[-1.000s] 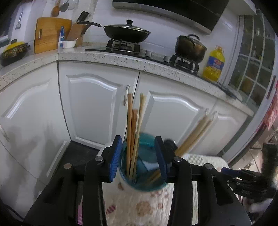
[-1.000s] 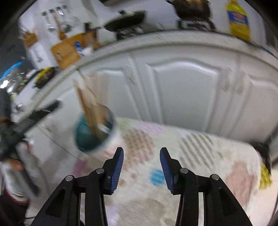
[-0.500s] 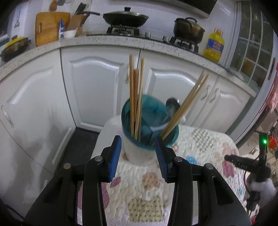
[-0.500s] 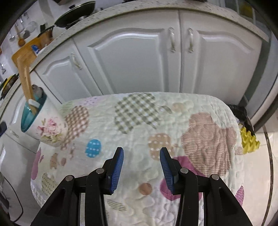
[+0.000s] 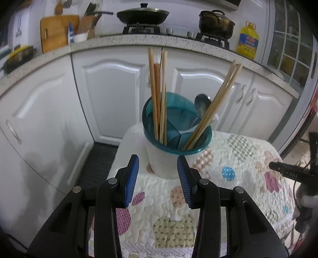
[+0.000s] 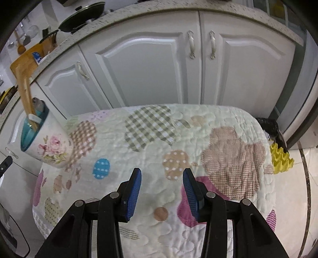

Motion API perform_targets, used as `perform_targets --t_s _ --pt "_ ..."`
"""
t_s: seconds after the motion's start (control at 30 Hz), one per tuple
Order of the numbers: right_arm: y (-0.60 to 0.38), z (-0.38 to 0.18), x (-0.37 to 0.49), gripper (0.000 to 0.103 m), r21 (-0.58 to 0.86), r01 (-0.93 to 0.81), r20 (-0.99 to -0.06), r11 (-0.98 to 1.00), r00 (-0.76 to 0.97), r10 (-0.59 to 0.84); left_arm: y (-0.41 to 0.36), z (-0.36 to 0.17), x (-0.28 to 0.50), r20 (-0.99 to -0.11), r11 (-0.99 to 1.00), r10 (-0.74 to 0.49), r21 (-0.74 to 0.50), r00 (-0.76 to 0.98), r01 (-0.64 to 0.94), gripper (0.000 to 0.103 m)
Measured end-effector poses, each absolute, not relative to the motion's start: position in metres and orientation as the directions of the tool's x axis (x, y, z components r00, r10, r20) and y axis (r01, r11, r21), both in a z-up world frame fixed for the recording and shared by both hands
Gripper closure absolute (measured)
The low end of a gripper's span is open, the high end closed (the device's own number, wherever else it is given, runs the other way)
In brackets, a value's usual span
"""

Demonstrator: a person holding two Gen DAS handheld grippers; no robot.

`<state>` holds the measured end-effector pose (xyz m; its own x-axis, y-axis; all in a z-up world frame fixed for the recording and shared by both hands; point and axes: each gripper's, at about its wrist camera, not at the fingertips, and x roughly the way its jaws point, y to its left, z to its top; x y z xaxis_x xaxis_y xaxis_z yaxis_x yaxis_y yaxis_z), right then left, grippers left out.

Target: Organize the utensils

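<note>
A white floral utensil holder (image 5: 163,164) with a teal divided insert (image 5: 206,139) stands on the far left corner of a quilted table cover (image 5: 238,158). In it are three upright wooden chopsticks (image 5: 157,95), a leaning pair (image 5: 218,99) and a metal spoon (image 5: 201,103). My left gripper (image 5: 157,164) is open, its blue pads flanking the holder's base just short of it. My right gripper (image 6: 162,172) hovers open over the middle of the quilt (image 6: 151,127) with nothing between its fingers. In the right wrist view the holder (image 6: 49,146) is at the far left.
White cabinet doors (image 5: 111,95) run close behind the table under a speckled counter (image 5: 178,39) with a wok (image 5: 143,14), a pot (image 5: 215,24) and an oil bottle (image 5: 247,39). A yellow egg tray (image 6: 281,158) lies on the floor to the right.
My left gripper has drawn back from the holder and tipped downward, so the holder now stands farther ahead. The right wrist view has swung from the holder to the quilt's middle and steadied.
</note>
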<state>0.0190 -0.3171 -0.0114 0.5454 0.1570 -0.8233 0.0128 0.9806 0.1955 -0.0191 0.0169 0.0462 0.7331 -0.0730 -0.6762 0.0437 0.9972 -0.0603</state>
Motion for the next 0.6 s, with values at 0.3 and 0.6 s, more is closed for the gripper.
perform_targets --t_s 0.3,0.6 --pt "-0.257 0.04 0.018 0.061 0.193 -0.112 -0.759 0.975 0.612 0.221 0.005 0.059 -0.017 -0.676 0.999 -0.054 -0.042 0.735 0.034 0.064" --pt "-0.192 0.095 0.022 0.06 0.183 -0.255 -0.681 0.949 0.663 0.31 0.0 0.077 -0.016 -0.652 0.999 -0.034 -0.037 0.757 0.013 0.064"
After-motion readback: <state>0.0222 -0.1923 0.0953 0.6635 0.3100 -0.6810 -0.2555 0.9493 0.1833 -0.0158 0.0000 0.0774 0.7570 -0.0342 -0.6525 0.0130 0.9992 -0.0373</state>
